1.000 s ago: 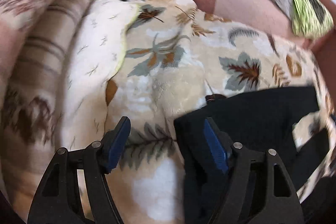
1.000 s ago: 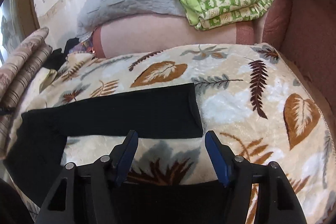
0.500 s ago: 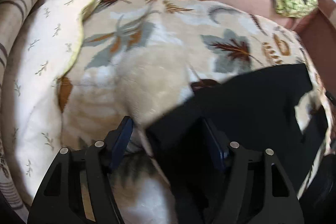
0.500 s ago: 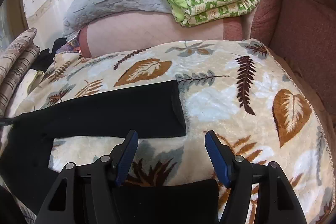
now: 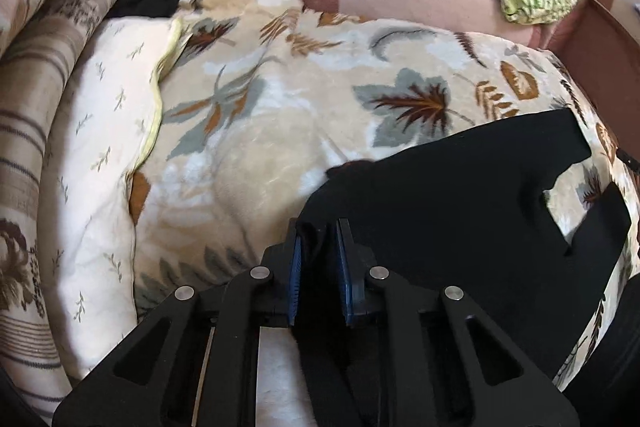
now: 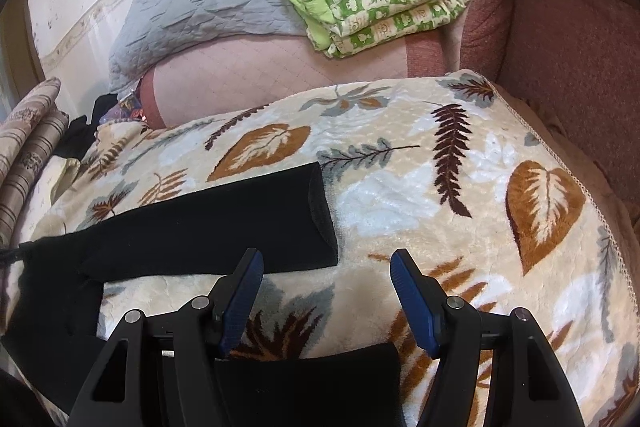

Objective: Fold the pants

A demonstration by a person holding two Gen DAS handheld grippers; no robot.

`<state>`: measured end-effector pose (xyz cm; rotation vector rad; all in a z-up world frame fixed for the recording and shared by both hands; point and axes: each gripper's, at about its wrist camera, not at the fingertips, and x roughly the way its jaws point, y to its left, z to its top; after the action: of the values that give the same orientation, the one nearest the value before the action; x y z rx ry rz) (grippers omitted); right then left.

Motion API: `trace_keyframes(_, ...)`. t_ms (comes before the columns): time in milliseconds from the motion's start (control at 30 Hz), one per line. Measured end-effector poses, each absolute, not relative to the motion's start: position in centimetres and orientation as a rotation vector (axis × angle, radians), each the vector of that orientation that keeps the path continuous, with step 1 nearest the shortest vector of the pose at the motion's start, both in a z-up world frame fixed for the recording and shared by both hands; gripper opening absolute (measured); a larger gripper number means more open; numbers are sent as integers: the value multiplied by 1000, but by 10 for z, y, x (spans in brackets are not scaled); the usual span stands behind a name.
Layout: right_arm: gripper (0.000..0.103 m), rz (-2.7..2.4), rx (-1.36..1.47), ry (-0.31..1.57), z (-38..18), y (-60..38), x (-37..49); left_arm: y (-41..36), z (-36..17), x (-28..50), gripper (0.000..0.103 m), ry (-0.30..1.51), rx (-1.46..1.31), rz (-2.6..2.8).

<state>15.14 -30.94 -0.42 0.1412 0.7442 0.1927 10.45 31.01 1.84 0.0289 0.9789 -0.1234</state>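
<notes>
Tool work first: the left tool (image 5: 318, 247) had its blue jaws closing, with a bunch of black cloth from the waist end of the pants (image 5: 460, 195) caught between them and pressed by the pads. The right tool (image 6: 326, 281) stood with its jaws wide apart and nothing between them, hanging just above the leaf-print blanket (image 6: 460, 227), between the two trouser legs.

Taking that blanket as the landmark, the pants lay spread flat on its near half. One leg ran across the middle of the blanket and ended in a cuff just beyond the right tool's left jaw; the other cuff lay at the blanket's near edge, under the right tool.

Judging by the way it gathered between the pads, the cloth was soft, light and limp. It would probably sag and drag, not hold a shape. It looked neither fragile nor slippery on the plush pile. Good places to take hold would be the thicker waistband and the cuff hems.

Compared with a second earlier, the left tool had gone from wide open beside the waist corner to nearly shut on it, and the waist had bunched up. The right tool was unchanged.
</notes>
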Motion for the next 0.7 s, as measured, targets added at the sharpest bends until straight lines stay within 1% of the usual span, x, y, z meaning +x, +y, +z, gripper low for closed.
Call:
trace_keyframes(267, 65, 188, 149, 728, -1, -315, 147, 305, 8, 122, 15, 1034, 61, -97)
trace_keyframes(333, 65, 188, 159, 720, 0, -316, 147, 307, 10, 121, 15, 1012, 47, -90)
trace_keyframes(367, 65, 190, 162, 718, 0, -316, 148, 308, 12, 120, 4, 1003, 35, -89)
trace_keyframes(433, 65, 197, 165, 716, 0, -316, 148, 308, 16, 117, 4, 982, 23, -88)
trace_keyframes(700, 64, 214, 258, 683, 5, -332, 146, 283, 44, 94, 4, 883, 130, -120)
